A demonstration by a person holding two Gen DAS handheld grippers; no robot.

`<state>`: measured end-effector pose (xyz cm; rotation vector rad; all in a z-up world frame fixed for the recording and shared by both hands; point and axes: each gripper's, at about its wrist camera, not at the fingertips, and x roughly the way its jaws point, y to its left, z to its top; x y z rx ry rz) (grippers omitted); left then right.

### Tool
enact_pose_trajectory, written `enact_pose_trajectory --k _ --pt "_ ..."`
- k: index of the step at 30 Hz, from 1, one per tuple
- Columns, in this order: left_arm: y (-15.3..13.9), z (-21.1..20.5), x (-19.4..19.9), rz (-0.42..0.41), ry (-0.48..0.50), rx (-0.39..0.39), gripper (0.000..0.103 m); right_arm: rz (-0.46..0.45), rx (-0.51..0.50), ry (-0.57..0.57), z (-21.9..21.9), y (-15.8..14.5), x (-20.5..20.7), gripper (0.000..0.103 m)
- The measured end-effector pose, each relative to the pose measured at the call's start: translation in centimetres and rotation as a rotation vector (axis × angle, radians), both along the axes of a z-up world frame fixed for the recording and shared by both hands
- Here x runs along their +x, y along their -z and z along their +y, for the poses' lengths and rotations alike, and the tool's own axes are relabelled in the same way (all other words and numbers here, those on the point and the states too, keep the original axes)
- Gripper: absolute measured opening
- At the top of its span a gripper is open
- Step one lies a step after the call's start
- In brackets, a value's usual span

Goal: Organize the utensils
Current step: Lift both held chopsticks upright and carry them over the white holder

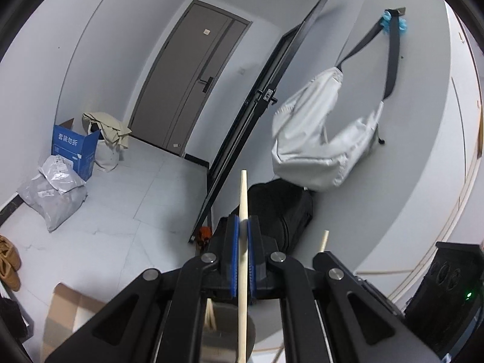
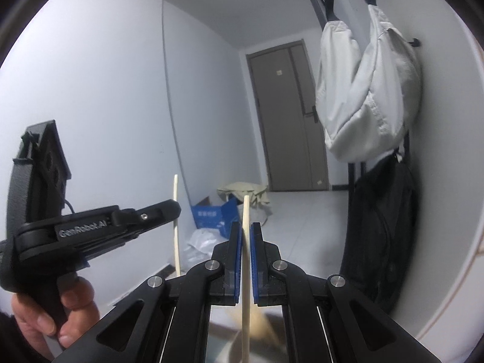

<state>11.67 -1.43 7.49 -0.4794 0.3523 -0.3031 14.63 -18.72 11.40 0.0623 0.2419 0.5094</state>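
In the left wrist view my left gripper (image 1: 243, 222) is shut on a pale wooden stick (image 1: 243, 193), which stands upright between the blue pads and reaches well above them. A second stick's tip (image 1: 324, 239) shows to the right of it. In the right wrist view my right gripper (image 2: 246, 228) is shut on a similar pale wooden stick (image 2: 245, 211), also upright. To its left a hand (image 2: 72, 302) holds the left gripper (image 2: 174, 210) level with its own stick (image 2: 176, 199). Blurred pale wooden pieces (image 2: 260, 326) lie below the right jaws.
Both grippers are raised and face a hallway with a grey door (image 1: 193, 78). A grey bag (image 1: 317, 139) hangs on the right wall above a black backpack (image 1: 281, 205). A blue box (image 1: 75, 148), plastic bags (image 1: 54, 193) and shoes (image 1: 9, 260) sit on the floor at left.
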Motion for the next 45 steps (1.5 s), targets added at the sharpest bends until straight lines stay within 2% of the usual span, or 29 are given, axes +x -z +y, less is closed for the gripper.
enact_pose_trajectory --k 5,10,12,22,28,32,45 --pt "2.1 0.3 2.3 0.002 -0.036 -0.025 0.001 0.001 -0.006 0.023 0.3 1.9 4.2 0.005" --pt "4.3 0.2 4.7 0.042 -0.036 -0.042 0.001 0.015 0.037 0.052 -0.5 4.1 6.3 0.005" --pt "4.7 -0.1 5.2 0.048 -0.035 -0.025 0.001 0.007 0.049 0.063 -1.0 4.6 6.8 0.005" --pt "5.0 -1.9 4.9 0.023 -0.027 0.036 0.001 -0.067 0.033 0.045 -0.8 5.6 6.7 0.004" --pt "5.5 -2.4 5.2 0.036 -0.028 0.066 0.001 -0.044 0.048 0.056 -1.6 6.8 6.1 0.005" --pt "5.2 -2.9 4.9 0.019 -0.028 0.092 0.001 -0.065 0.036 0.054 -1.7 7.1 5.1 0.005" --pt "5.6 -3.6 4.3 0.042 0.035 0.154 0.001 -0.010 0.031 0.006 -2.4 7.6 5.0 0.005"
